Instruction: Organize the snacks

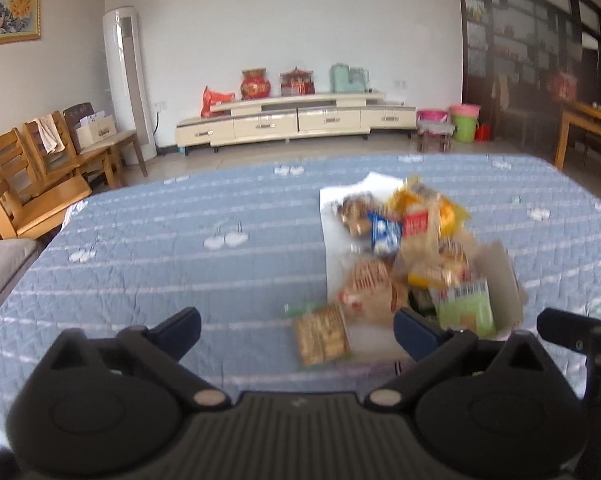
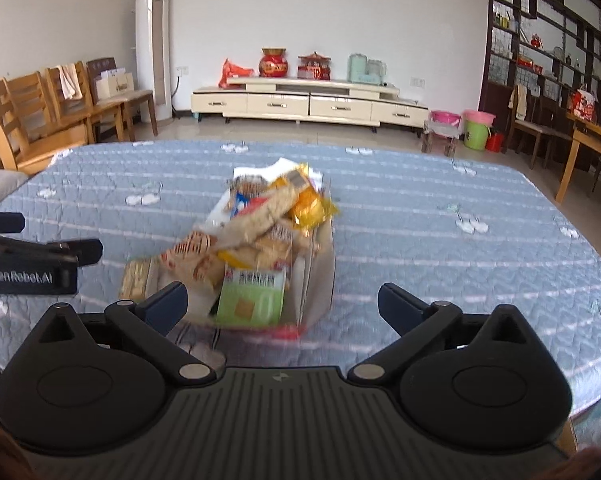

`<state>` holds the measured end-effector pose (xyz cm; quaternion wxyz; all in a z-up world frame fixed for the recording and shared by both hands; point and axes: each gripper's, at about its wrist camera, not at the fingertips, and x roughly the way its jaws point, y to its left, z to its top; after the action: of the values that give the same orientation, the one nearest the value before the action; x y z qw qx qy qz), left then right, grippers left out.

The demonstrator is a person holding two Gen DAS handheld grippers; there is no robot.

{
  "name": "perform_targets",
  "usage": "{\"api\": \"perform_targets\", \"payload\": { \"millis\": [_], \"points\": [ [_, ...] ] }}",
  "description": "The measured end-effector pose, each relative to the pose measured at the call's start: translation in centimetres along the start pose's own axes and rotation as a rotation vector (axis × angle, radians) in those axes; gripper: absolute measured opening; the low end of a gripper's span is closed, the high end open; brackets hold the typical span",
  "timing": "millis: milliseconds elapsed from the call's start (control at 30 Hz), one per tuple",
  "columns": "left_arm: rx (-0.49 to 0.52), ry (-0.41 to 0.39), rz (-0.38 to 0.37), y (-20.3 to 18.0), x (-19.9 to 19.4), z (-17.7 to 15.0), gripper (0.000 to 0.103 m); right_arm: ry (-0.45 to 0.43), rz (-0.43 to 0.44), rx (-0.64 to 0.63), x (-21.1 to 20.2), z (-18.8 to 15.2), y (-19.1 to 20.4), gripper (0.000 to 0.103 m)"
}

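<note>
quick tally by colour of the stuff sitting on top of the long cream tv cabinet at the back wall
red: 3 (bag, jar, box)
mint green: 2 (taller appliance, shorter appliance)
total: 5

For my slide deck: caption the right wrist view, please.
Open right gripper faces a snack-filled white box on a blue quilted cloth.

Soft daylight; snacks (image 1: 412, 256) motion-blurred; fisheye bends edges, corners dark.
</note>
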<state>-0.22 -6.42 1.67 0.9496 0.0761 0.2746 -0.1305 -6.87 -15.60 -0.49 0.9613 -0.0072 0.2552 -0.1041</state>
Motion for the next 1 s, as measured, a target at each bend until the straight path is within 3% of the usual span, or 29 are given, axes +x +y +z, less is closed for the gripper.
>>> {"api": "perform_targets", "payload": {
  "millis": [333,1000],
  "points": [
    [-0.022,-0.001,-0.015,-0.1,-1.4,-1.2,0.102,0.041,-0.007,0.026,-1.0,-1.5,0.6,0.103],
    [-0.034,0.006,-0.011,0.0,-1.6,-1.2,0.102,0.047,-0.001,-0.002,-1.1,-1.3,0.8,0.103]
  ]
}}
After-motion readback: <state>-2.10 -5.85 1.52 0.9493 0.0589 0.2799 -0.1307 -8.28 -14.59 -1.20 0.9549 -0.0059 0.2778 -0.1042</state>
